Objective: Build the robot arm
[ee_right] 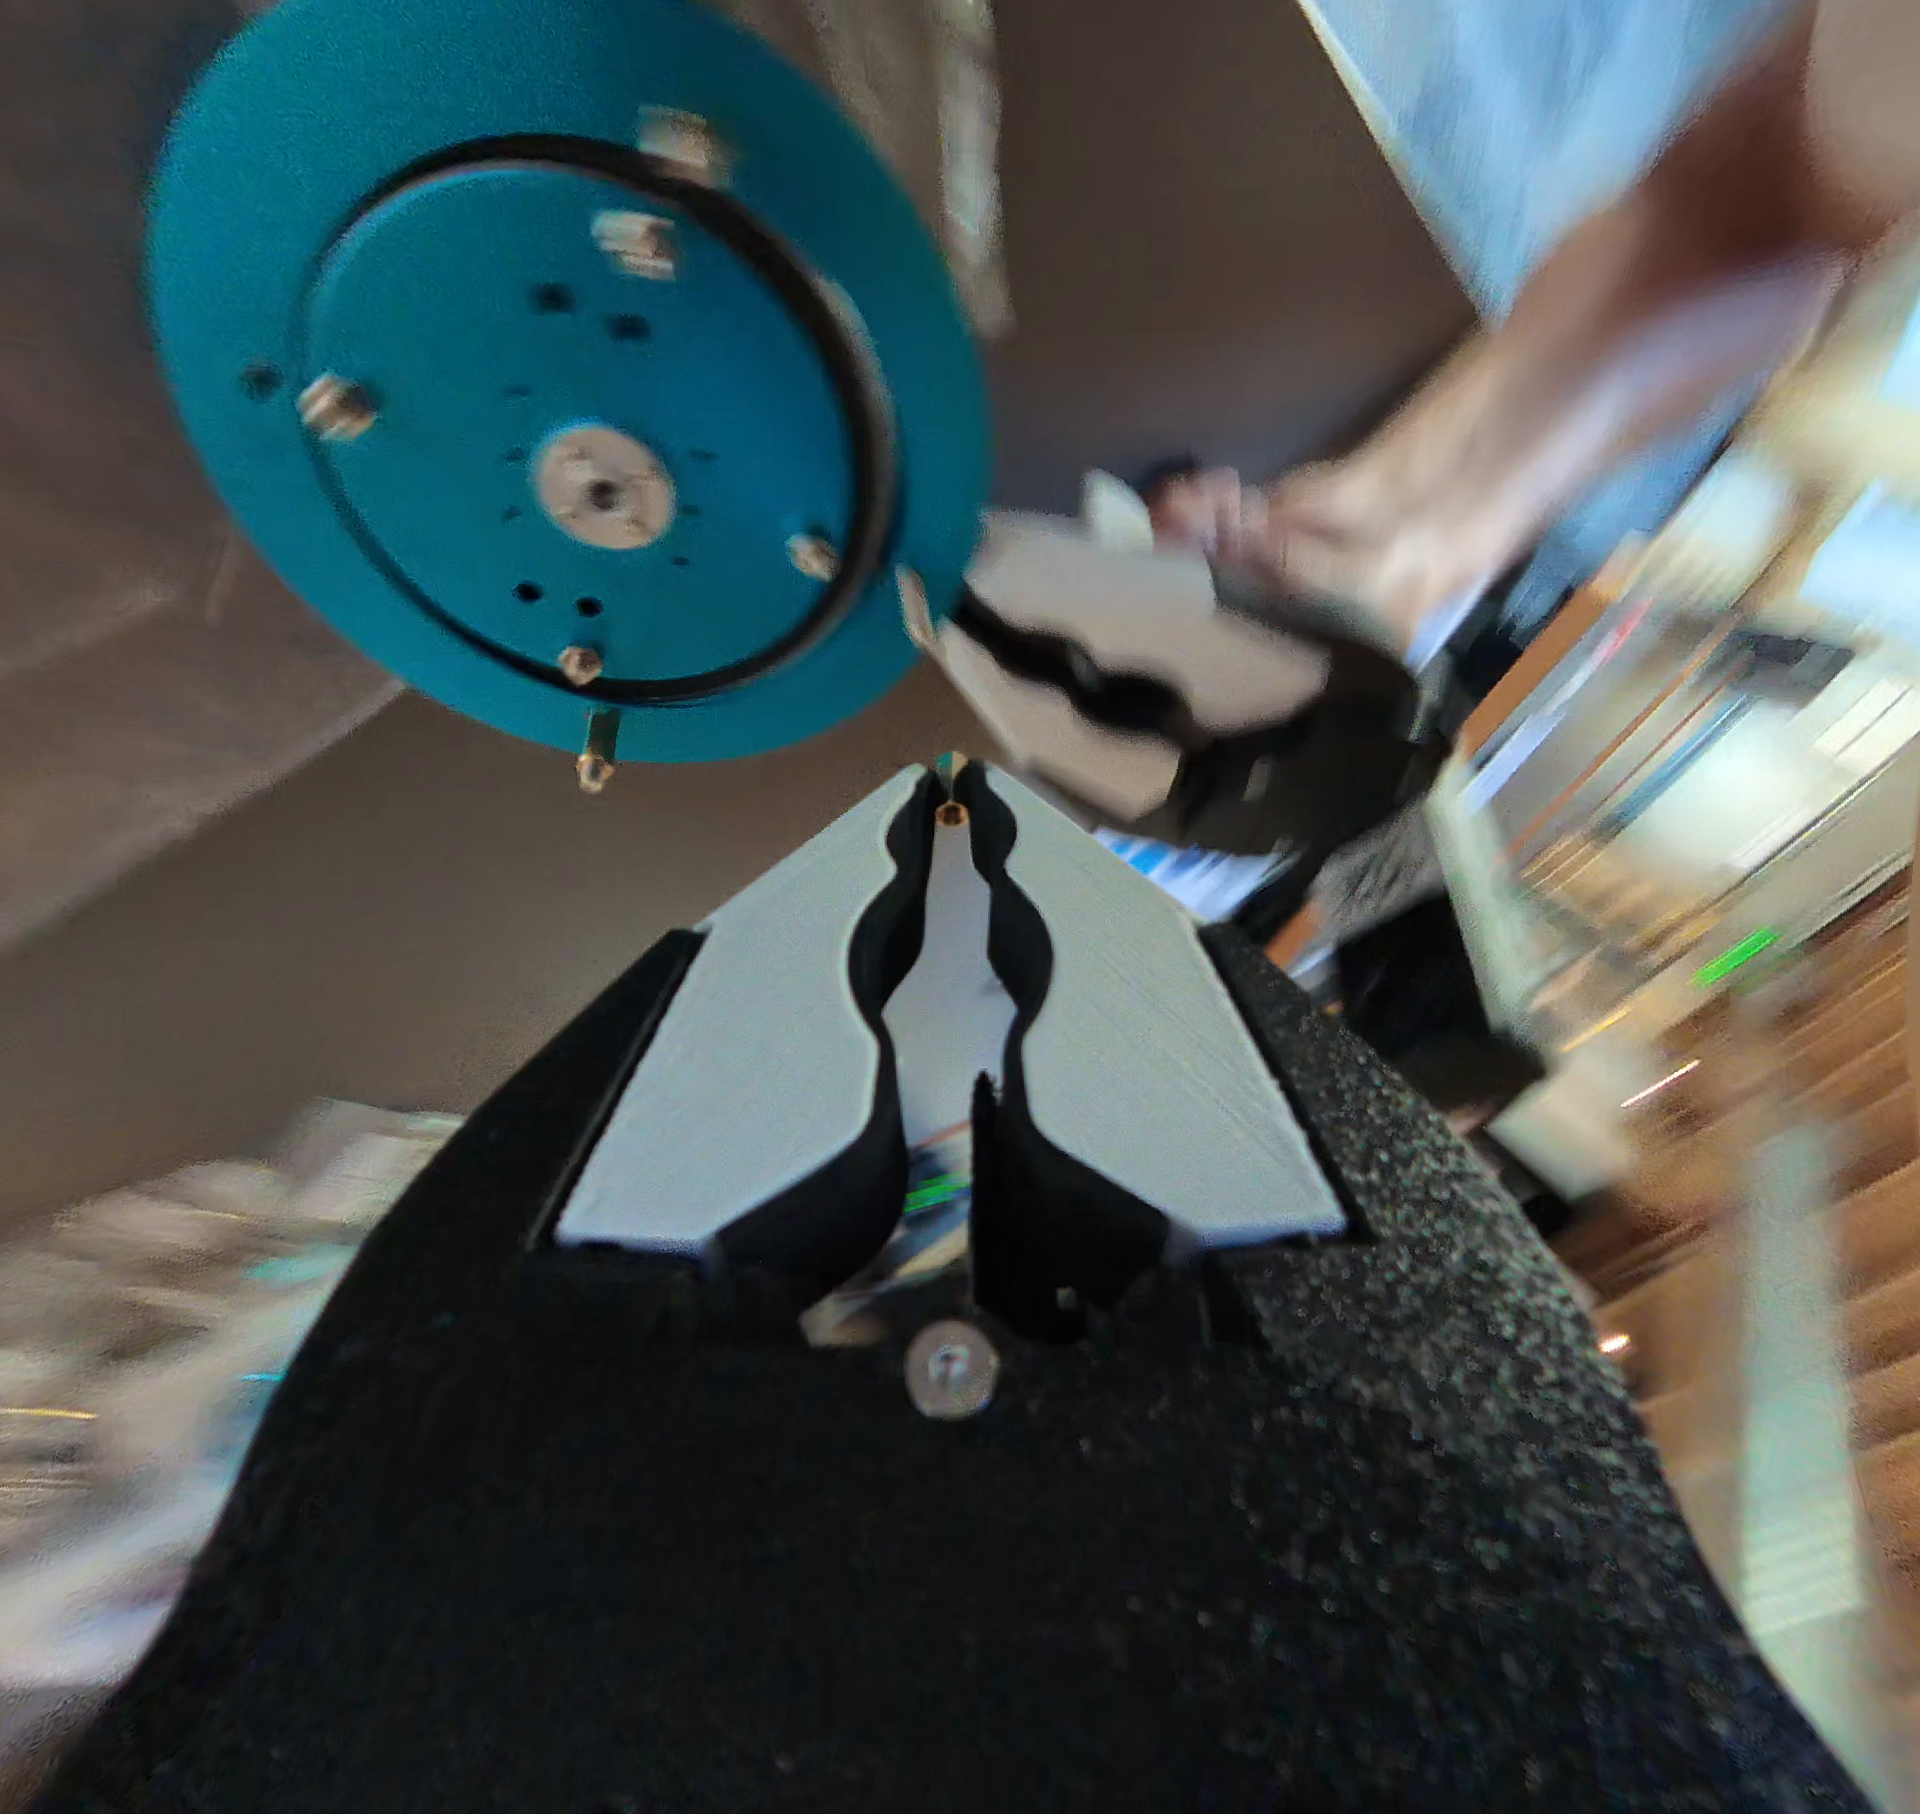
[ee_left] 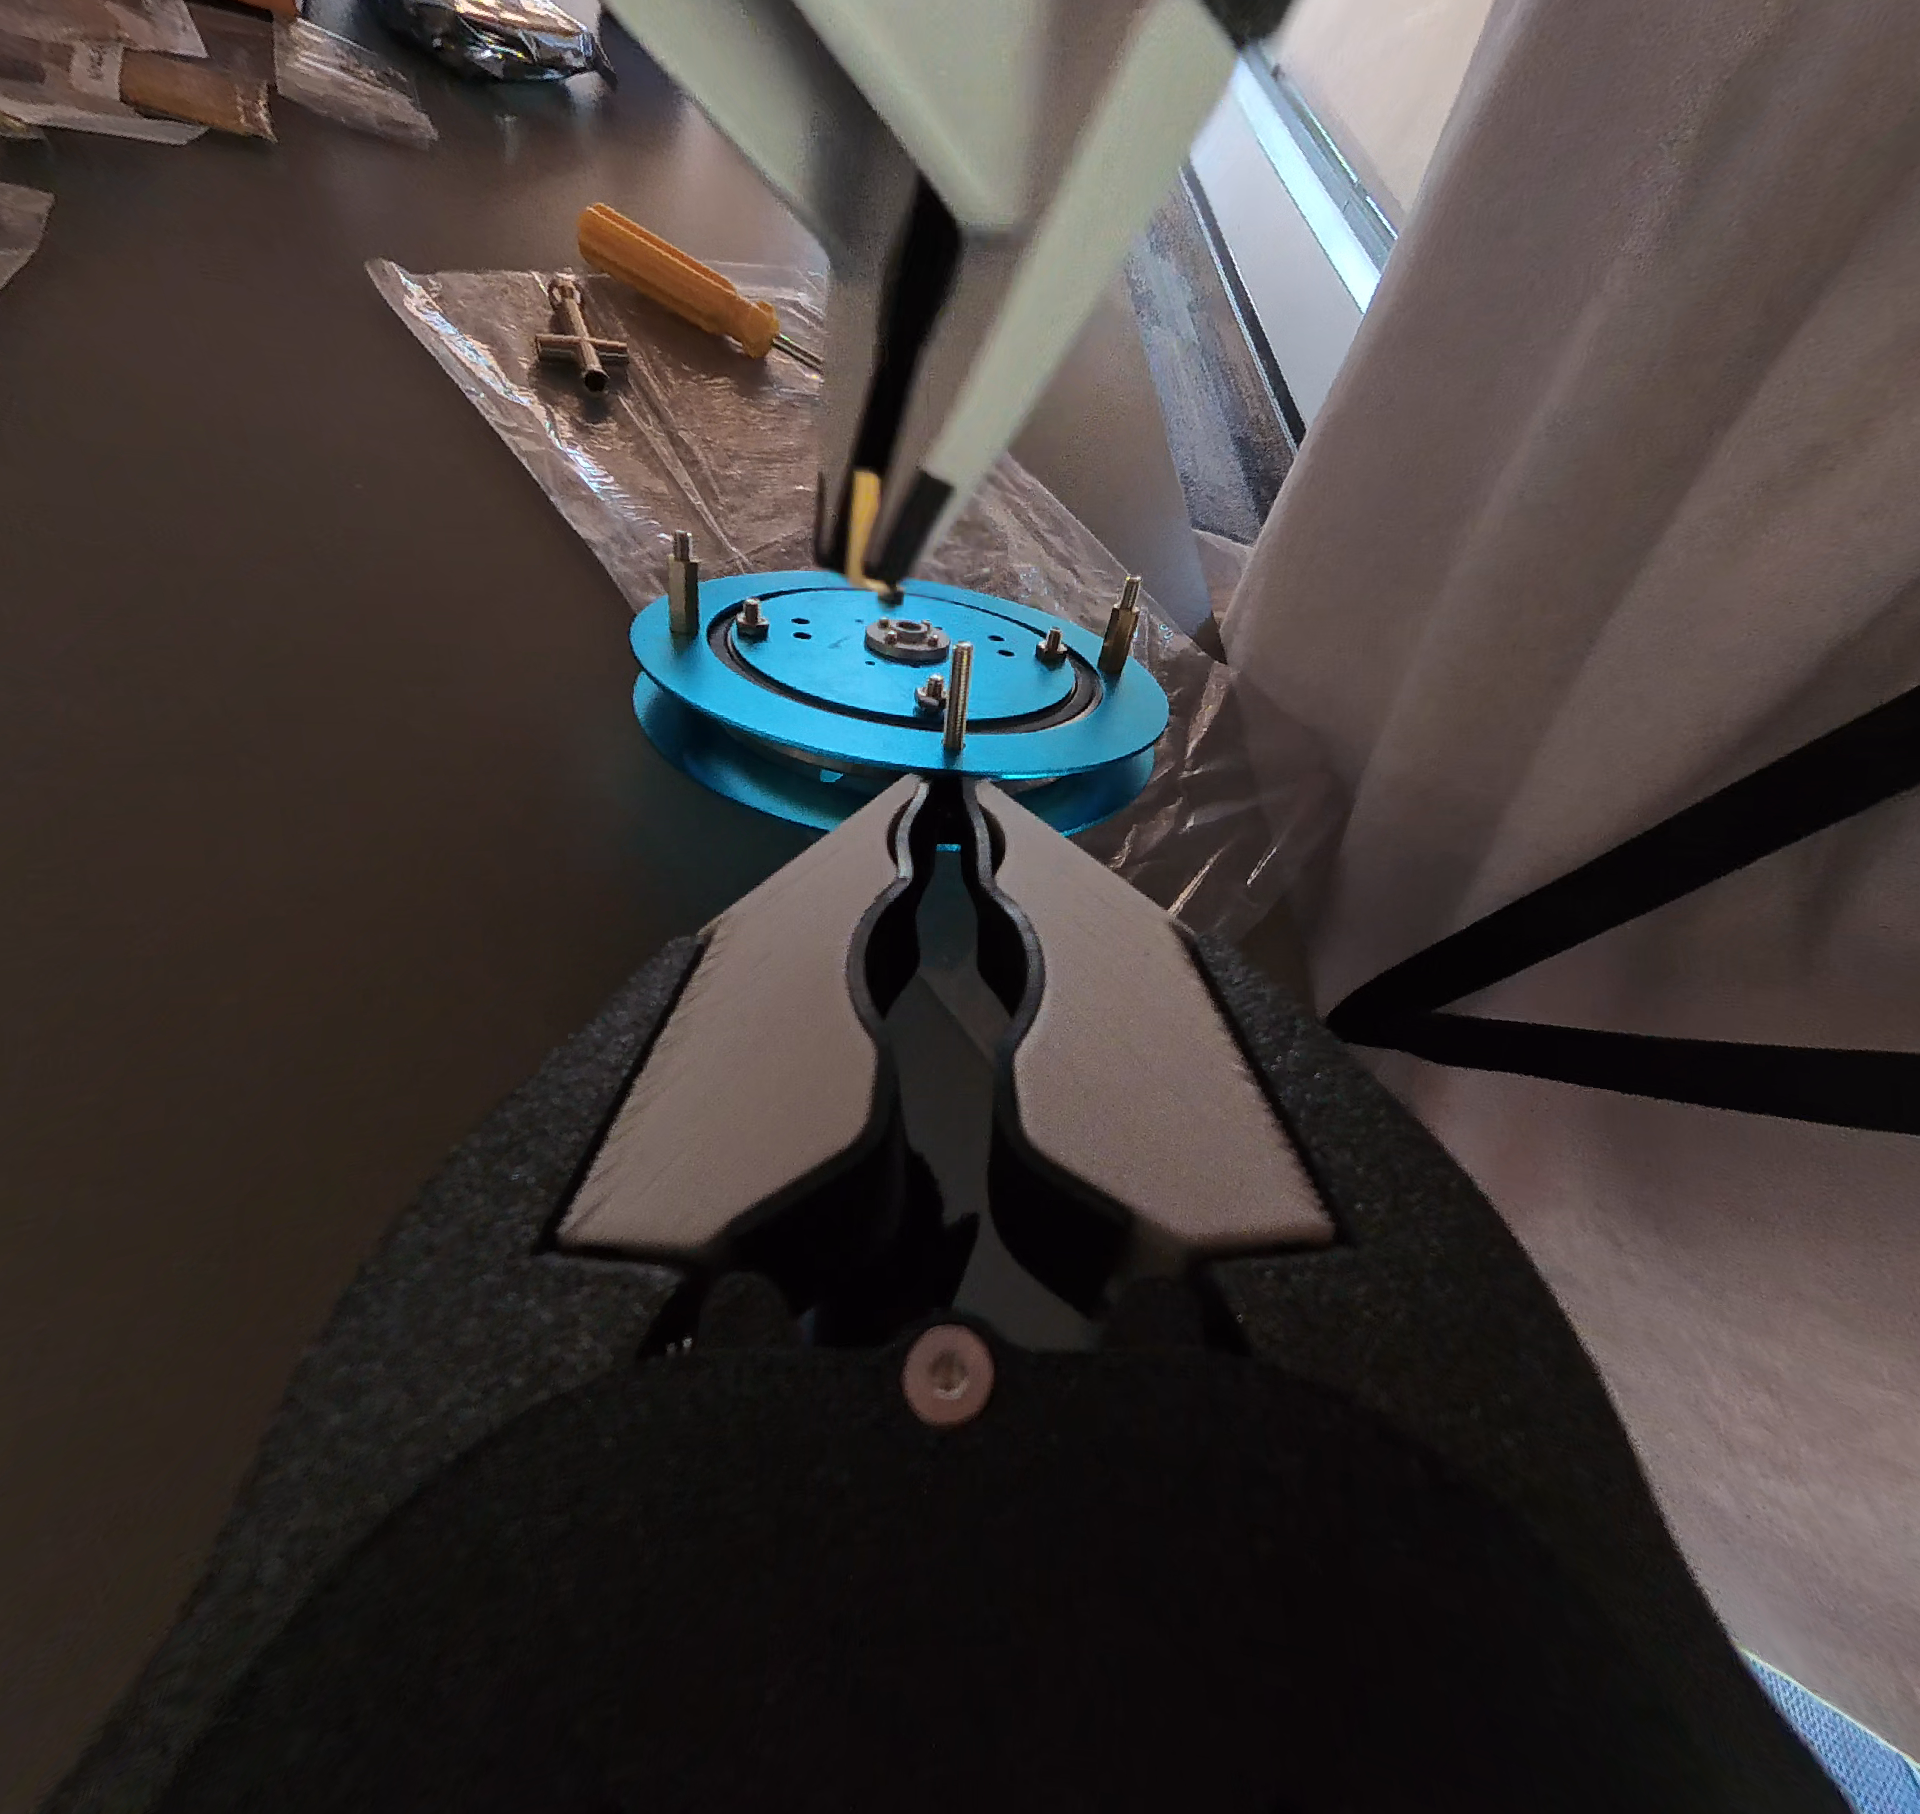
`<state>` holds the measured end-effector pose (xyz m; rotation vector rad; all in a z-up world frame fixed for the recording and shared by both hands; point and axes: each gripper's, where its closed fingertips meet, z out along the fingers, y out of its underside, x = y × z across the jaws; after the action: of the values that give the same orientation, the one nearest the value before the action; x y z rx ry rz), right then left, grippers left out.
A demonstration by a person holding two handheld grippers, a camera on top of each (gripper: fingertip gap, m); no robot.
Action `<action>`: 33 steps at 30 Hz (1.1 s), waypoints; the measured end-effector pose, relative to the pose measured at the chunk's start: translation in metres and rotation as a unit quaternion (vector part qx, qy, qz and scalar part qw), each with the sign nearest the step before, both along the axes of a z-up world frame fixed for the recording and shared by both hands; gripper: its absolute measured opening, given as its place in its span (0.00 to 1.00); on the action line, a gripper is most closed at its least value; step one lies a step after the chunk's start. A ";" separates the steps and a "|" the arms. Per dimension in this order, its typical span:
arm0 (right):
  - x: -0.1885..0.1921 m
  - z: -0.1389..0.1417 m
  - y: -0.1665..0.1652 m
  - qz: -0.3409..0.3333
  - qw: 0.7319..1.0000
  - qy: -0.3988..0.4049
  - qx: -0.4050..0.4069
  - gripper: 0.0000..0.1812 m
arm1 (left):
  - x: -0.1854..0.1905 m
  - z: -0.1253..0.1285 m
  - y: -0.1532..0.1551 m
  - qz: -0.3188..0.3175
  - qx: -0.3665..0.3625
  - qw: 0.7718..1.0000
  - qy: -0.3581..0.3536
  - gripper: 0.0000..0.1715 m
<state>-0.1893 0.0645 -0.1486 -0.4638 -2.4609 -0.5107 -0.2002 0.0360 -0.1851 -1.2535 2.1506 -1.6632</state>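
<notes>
The round blue anodised metal turntable disc point(ee_left: 900, 694) sits flat on the dark matte tabletop point(ee_left: 260, 725), its near edge resting on a crinkled clear plastic sheet point(ee_left: 665, 434). It is two stacked plates with a groove between, a black ring set into the top face, a small silver hub point(ee_left: 900, 640) at the centre, and tiny drilled holes around it. Slim metal standoff posts point(ee_left: 683, 596) stand upright near the rim, one a threaded stud, one brass-toned.

The left gripper point(ee_left: 943, 790), grey ribbed plastic with black wavy inner pads, pinches the disc's near rim, jaws drawn narrow on that thin edge. The right gripper point(ee_left: 878, 559) comes down from above, blurred, clamped on a small brass hexagonal standoff point(ee_left: 864, 528) whose lower end is right at the disc's top face, just behind the hub. In the right wrist view that brass piece point(ee_right: 948, 812) shows end-on between the nearly closed tips point(ee_right: 943, 777).

Behind, on the plastic, lie a steel cross-shaped socket wrench point(ee_left: 582, 343) and an orange-handled screwdriver point(ee_left: 675, 281). A person's white shirt point(ee_left: 1621, 517) with black straps fills the right side.
</notes>
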 end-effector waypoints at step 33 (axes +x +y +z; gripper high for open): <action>-0.006 -0.008 -0.030 -0.817 -0.233 0.303 -0.431 0.03 | -0.002 0.006 -0.001 0.059 0.091 0.990 -0.089 0.02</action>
<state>-0.1953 0.0343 -0.1565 2.7791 -1.1244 -0.8029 -0.2020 0.0347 -0.1788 -1.1118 2.0288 -1.4378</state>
